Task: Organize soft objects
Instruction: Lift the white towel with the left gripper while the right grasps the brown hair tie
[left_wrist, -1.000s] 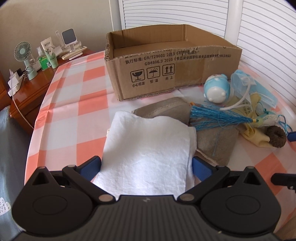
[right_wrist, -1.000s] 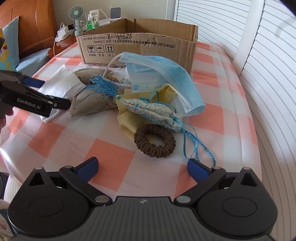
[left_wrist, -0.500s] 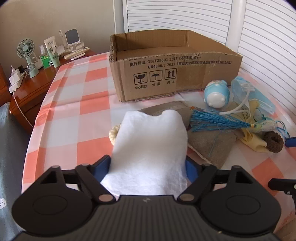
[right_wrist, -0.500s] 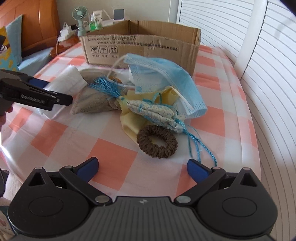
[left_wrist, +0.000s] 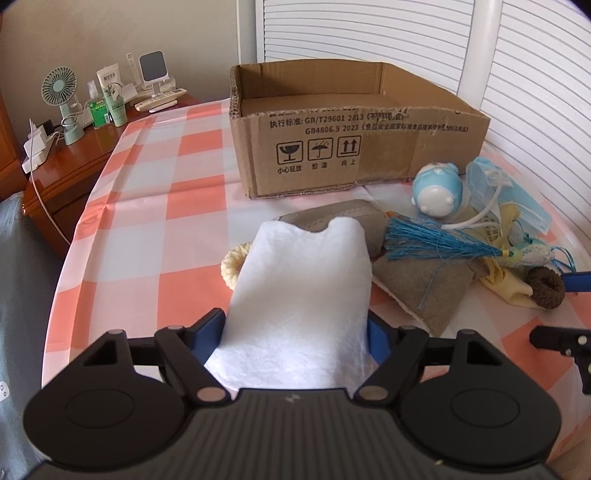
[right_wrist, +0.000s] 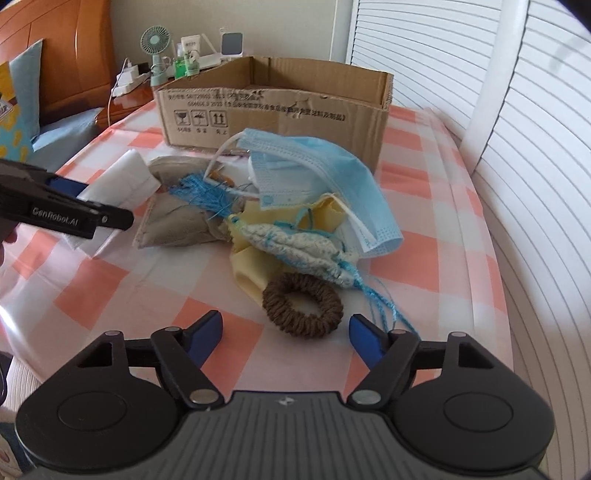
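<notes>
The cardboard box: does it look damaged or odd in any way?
Slightly. The box has a ragged, torn top edge along its printed front wall, and no flaps are visible. It stands upright on the table, and nothing can be seen inside it.

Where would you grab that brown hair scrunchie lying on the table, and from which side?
Probably across one side of the ring. The brown scrunchie lies flat on the tablecloth, its far edge touching the yellow cloth and patterned pouch. Its near arc faces the open right gripper, so come from above on that near side, one finger in the hole, one outside.
</notes>
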